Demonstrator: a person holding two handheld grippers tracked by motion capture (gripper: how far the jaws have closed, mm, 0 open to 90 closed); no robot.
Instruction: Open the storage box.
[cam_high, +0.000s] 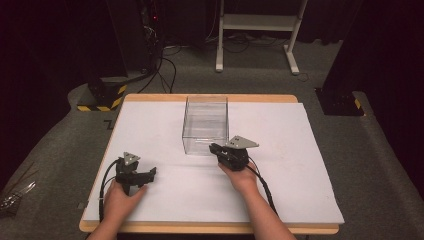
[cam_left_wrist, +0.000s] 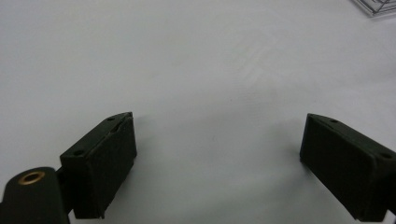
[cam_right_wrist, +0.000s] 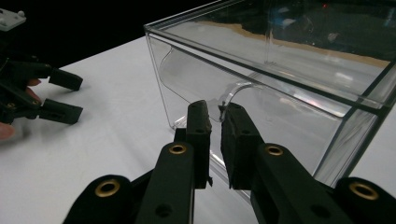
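At frame centre, right gripper (cam_right_wrist: 215, 114) is pinching the curved front handle (cam_right_wrist: 233, 91) of a clear rigid plastic box (cam_high: 205, 125); light, slippery. Left gripper (cam_left_wrist: 217, 154) is idling wide open, empty.

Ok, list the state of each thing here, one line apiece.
Clear box: upright on the white sheet, no lid visible, nothing seen inside; front wall has a curved handle cutout.
Right gripper: at the box's front wall, jaws shut on the wall's edge at the cutout.
Left gripper: jaws open, nothing between them, low over the sheet, apart from the box.
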